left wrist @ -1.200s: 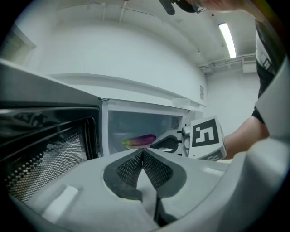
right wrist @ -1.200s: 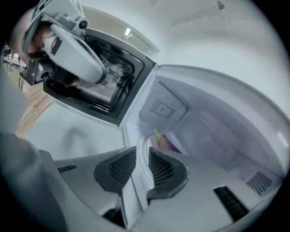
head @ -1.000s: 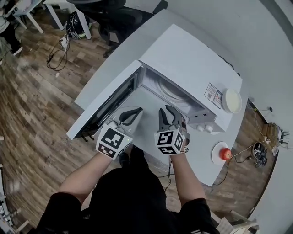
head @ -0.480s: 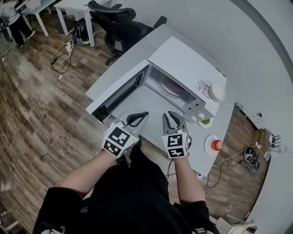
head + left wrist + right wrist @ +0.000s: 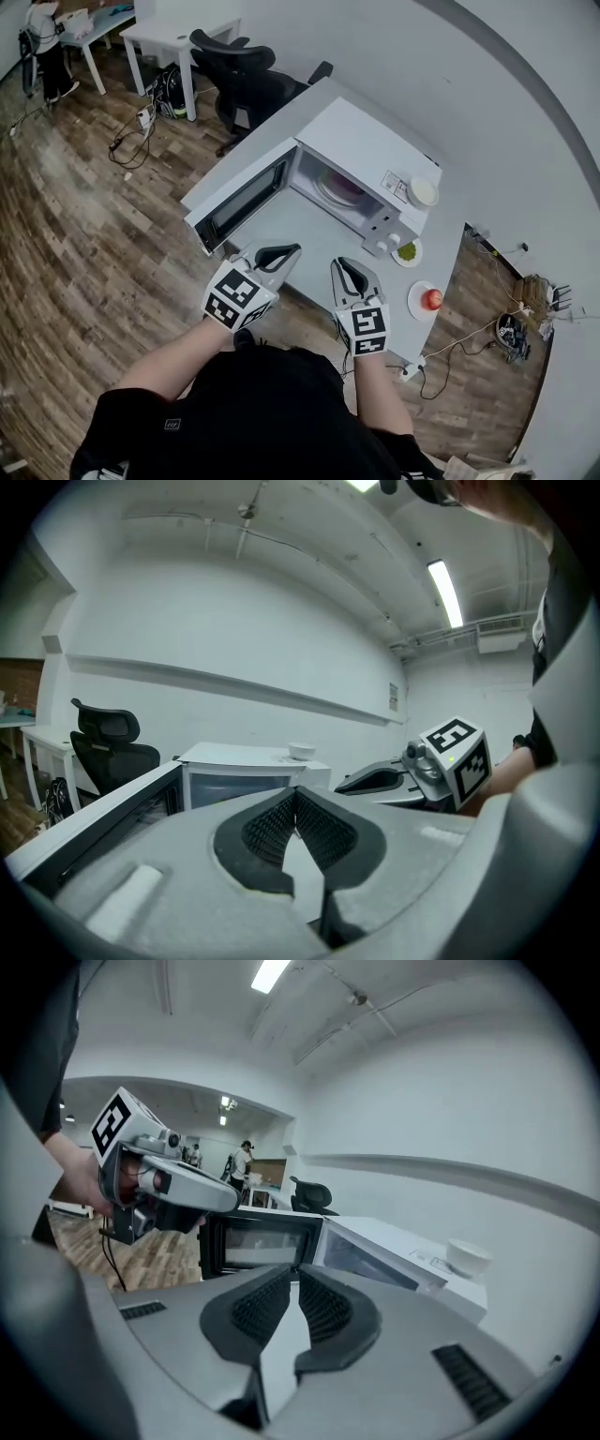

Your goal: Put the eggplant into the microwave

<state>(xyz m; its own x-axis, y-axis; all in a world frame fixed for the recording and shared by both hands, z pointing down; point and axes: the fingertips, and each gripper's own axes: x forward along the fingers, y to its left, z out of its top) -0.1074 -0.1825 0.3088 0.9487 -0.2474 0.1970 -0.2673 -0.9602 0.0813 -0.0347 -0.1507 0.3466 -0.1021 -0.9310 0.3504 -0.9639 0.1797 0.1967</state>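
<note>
The white microwave (image 5: 370, 155) stands on the white table (image 5: 309, 239) with its door (image 5: 246, 199) swung open to the left. A purple eggplant (image 5: 344, 186) lies on the turntable inside. Both grippers hang in front of the table, apart from the oven. My left gripper (image 5: 281, 251) is shut, its pads meeting at the tips (image 5: 295, 791) with nothing between them. My right gripper (image 5: 349, 266) has just been closing; a thin slit still shows between its pads (image 5: 297, 1279), and nothing is in it.
A white bowl (image 5: 424, 192) sits on top of the microwave. A small plate with something green (image 5: 407, 251) and a plate with a red fruit (image 5: 430, 299) stand at the table's right end. An office chair (image 5: 248, 80) is behind the table, and cables lie on the wooden floor.
Both grippers have drawn back from the microwave's mouth toward the person and risen. The right jaws have narrowed from wide open to nearly closed. The head view now takes in more of the room.
</note>
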